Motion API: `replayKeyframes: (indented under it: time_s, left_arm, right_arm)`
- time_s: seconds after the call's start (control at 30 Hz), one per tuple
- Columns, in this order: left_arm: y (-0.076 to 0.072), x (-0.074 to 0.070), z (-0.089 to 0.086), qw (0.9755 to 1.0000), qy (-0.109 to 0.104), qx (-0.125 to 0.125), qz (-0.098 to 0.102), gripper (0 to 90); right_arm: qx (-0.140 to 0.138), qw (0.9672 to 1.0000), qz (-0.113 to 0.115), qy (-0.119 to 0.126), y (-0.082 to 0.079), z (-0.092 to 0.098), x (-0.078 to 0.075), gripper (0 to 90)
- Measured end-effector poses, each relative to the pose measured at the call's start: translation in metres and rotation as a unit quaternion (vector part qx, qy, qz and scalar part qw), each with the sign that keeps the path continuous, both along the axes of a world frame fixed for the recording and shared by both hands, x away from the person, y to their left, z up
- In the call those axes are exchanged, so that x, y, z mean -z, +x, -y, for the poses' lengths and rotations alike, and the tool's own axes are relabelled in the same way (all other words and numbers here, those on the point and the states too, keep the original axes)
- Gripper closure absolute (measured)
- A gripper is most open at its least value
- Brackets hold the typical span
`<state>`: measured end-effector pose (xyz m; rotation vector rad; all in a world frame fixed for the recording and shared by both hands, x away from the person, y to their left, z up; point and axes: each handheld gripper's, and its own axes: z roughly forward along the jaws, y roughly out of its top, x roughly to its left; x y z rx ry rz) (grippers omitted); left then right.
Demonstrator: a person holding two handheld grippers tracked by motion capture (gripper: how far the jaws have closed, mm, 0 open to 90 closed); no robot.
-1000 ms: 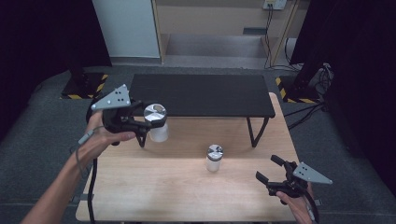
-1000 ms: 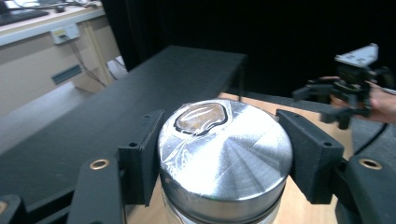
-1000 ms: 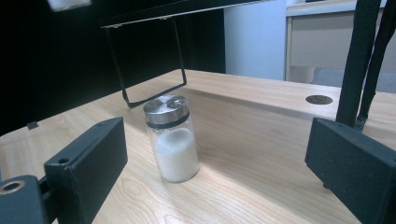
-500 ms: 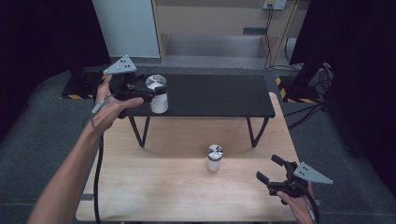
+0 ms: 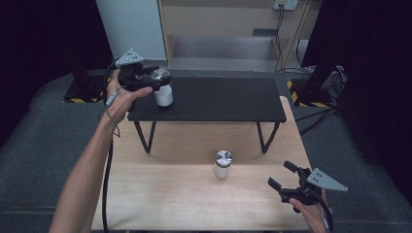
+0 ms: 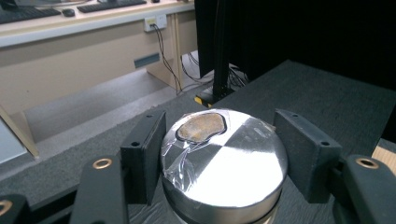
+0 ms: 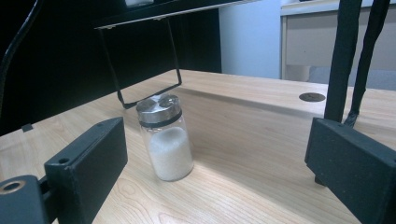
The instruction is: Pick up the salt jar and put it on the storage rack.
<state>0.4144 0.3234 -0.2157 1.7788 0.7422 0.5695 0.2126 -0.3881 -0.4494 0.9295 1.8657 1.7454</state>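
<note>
On the black shelf at far left, set down one salt jar [image 5: 163, 89], left gripper [image 5: 154, 80] fingers [image 6: 143, 154] bracketing its lid, grip uncertain. Mid-worktop [image 5: 165, 194], second jar [image 5: 223, 164] left waiting. Right gripper [image 5: 283, 176] released, empty.

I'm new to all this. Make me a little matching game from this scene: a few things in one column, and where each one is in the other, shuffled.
Things:
1. glass jar with taped silver lid
2. glass jar of white powder with plain silver lid
3. right gripper
4. black raised shelf

Places:
A. low over the wooden table's near right corner
B. standing on the wooden table
C. between the left gripper's jaws
D. straddling the table's far side

Pairs: 1-C, 2-B, 3-A, 4-D
</note>
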Motion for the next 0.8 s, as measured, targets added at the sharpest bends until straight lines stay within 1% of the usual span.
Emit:
replayKeyframes:
  time_s: [0.1,0.13,0.23,0.33,0.4,0.43,0.47,0.5,0.53,0.57,0.6,0.67,0.73,0.77,0.8]
  left_arm:
    - [0.002,0.006,-0.001,1.0,-0.003,-0.002,-0.007,35.3]
    - [0.002,0.008,-0.002,0.9999,-0.011,-0.005,-0.007,35.3]
    - [0.002,0.014,-0.006,0.9996,-0.026,-0.008,-0.007,35.3]
    - [0.002,0.013,-0.005,0.9998,-0.021,-0.006,-0.005,35.1]
    - [0.001,0.012,-0.002,0.9998,-0.015,-0.012,-0.005,34.8]
    - [0.0,0.011,0.0,0.9997,-0.014,-0.018,-0.009,32.5]
    - [-0.001,0.01,0.002,0.9995,-0.013,-0.023,-0.014,25.3]
    - [-0.001,0.008,0.003,0.9995,-0.008,-0.024,-0.019,18.8]
    - [-0.002,0.007,0.004,0.9995,-0.003,-0.026,-0.02,14.6]
    - [-0.005,0.006,0.005,0.9994,-0.002,-0.031,-0.015,12.8]
    - [-0.007,0.006,0.003,0.9993,-0.014,-0.033,-0.01,10.8]
    - [-0.01,0.003,-0.001,0.999,-0.032,-0.031,-0.008,7.7]
    - [-0.014,-0.004,-0.002,0.9989,-0.032,-0.032,-0.004,6.8]
    - [-0.017,-0.008,-0.003,0.9991,-0.031,-0.029,0.0,6.8]
    - [-0.021,-0.011,-0.004,0.9992,-0.029,-0.025,0.01,6.8]
  right_arm:
    - [0.0,1.0,-0.001,0.0,0.0,0.0,0.0,5.8]
    - [0.0,1.0,-0.001,0.0,0.0,0.0,0.0,5.9]
    - [0.0,1.0,-0.001,-0.001,0.0,0.0,0.0,5.8]
    - [-0.001,1.0,-0.002,-0.001,0.0,-0.001,0.0,5.8]
    - [-0.003,1.0,-0.001,-0.002,0.0,-0.001,0.0,5.8]
    - [-0.003,1.0,-0.001,-0.002,0.0,-0.001,0.0,5.8]
    - [-0.003,1.0,-0.001,-0.001,0.0,-0.001,0.0,5.8]
    - [-0.003,1.0,0.0,-0.001,0.0,-0.001,0.0,5.9]
    - [-0.003,1.0,0.0,-0.001,0.0,-0.001,0.0,5.8]
    - [-0.003,1.0,0.0,0.0,0.0,-0.001,0.0,5.8]
    - [-0.004,1.0,0.0,-0.001,0.0,-0.001,-0.001,5.8]
    - [-0.005,1.0,0.0,-0.001,0.0,-0.001,-0.001,5.8]
    - [-0.005,1.0,0.001,-0.001,0.0,-0.001,-0.001,5.8]
    - [-0.005,1.0,0.001,-0.001,0.0,-0.001,-0.001,5.8]
    - [-0.006,1.0,0.001,-0.001,0.0,-0.001,-0.001,5.8]
